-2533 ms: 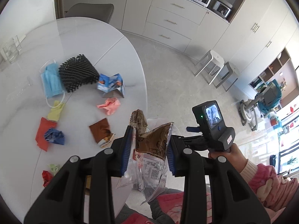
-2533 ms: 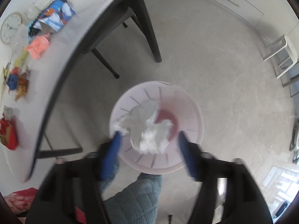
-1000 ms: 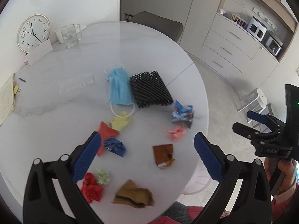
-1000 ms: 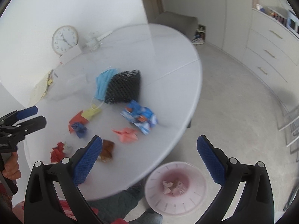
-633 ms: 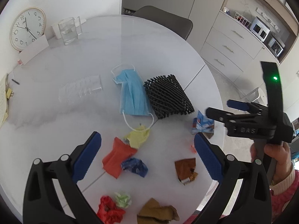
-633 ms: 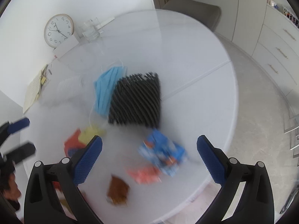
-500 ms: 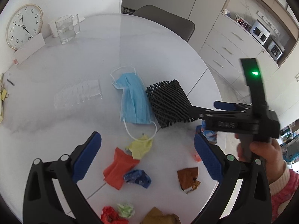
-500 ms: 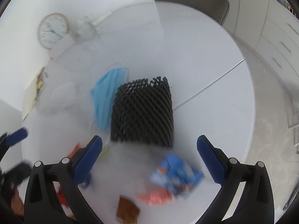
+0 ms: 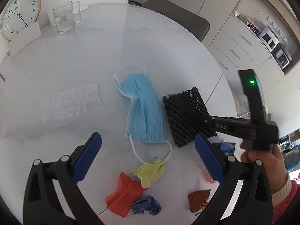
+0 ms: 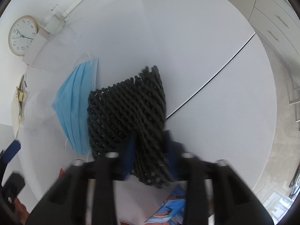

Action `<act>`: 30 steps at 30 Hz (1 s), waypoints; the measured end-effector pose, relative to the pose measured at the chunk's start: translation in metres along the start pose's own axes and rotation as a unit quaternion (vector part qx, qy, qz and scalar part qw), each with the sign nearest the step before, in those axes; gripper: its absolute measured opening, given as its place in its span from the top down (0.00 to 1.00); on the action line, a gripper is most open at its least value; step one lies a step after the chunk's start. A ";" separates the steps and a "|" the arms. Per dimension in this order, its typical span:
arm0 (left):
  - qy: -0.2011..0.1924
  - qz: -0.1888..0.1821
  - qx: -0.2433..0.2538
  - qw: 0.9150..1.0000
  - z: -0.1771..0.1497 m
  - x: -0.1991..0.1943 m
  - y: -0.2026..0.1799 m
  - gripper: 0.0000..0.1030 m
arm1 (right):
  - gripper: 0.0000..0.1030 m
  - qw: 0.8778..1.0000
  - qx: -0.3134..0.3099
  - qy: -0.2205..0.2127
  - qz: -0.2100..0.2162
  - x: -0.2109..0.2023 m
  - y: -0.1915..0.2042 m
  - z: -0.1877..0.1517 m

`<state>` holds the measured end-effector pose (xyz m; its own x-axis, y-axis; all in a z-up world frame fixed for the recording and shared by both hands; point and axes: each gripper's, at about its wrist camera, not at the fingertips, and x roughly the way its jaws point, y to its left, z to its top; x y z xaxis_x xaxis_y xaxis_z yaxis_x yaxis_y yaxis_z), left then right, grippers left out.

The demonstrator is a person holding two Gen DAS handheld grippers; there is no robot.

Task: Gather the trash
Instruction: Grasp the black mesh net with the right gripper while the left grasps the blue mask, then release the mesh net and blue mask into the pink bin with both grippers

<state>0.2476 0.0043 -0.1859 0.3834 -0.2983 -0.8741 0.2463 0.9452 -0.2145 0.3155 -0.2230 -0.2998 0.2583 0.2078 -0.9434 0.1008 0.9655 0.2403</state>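
Note:
A black foam net (image 10: 127, 108) lies on the white round table (image 9: 112, 46), and my right gripper (image 10: 150, 146) is shut on its near end, bunching the mesh between the blue pads. In the left wrist view that gripper (image 9: 206, 121) reaches in from the right onto the net (image 9: 183, 112), with a hand (image 9: 262, 161) on its handle. My left gripper (image 9: 147, 137) hangs open with nothing between its fingers, over the lower edge of a blue face mask (image 9: 142, 108). Near it lie a yellow paper wad (image 9: 151, 172), a red-orange paper (image 9: 123, 193), a blue crumpled scrap (image 9: 146, 206) and a brown wrapper (image 9: 198, 200).
A blue snack wrapper (image 9: 226, 146) lies near the table's right edge. A clear plastic tray (image 9: 71, 101) sits left of the mask. At the far side stand a glass mug (image 9: 64, 19) and a clock (image 9: 18, 15). A grey chair (image 9: 178, 18) is behind the table.
Both grippers have come down closer to the table. My right gripper, wide open half a second ago, has shut on the black net. The left one stays open.

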 end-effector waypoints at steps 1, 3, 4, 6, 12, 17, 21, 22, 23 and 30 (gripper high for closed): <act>0.001 0.003 0.000 1.000 0.003 0.005 -0.002 0.08 | 0.86 1.000 0.005 -0.008 0.009 -0.007 -0.004 -0.001; 0.003 0.008 0.002 1.000 0.008 0.014 -0.004 0.08 | 0.86 0.999 0.012 -0.025 0.022 -0.022 -0.009 -0.003; 0.004 0.011 0.002 1.000 0.011 0.019 -0.005 0.08 | 0.86 0.999 0.013 -0.033 0.026 -0.031 -0.012 -0.004; 0.010 0.018 -0.001 1.000 0.019 0.031 -0.008 0.08 | 0.86 0.998 0.010 -0.055 0.027 -0.052 -0.014 -0.004; 0.035 0.036 -0.023 0.998 0.040 0.070 -0.010 0.09 | 0.86 0.994 0.004 -0.105 0.034 -0.104 -0.024 -0.009; 0.063 0.051 -0.034 0.996 0.047 0.098 -0.012 0.42 | 0.86 0.992 0.010 -0.120 0.035 -0.122 -0.034 -0.014; 0.088 0.058 -0.033 0.994 0.046 0.114 -0.011 0.77 | 0.86 0.992 0.016 -0.123 0.031 -0.123 -0.035 -0.018; 0.088 0.058 -0.034 0.994 0.045 0.114 -0.010 0.80 | 0.86 0.992 0.017 -0.123 0.030 -0.122 -0.035 -0.018; 0.086 0.057 -0.035 0.994 0.044 0.112 -0.010 0.81 | 0.86 0.992 0.017 -0.124 0.029 -0.123 -0.033 -0.019; 0.040 0.052 -0.015 0.998 0.037 0.058 -0.022 0.83 | 0.86 0.990 0.009 -0.139 0.025 -0.142 -0.037 -0.041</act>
<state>0.2976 -0.0391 -0.2154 0.3329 -0.1870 -0.9242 0.1817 0.9745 -0.1317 0.2357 -0.2816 -0.1839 0.5182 0.2005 -0.8314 0.0988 0.9516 0.2910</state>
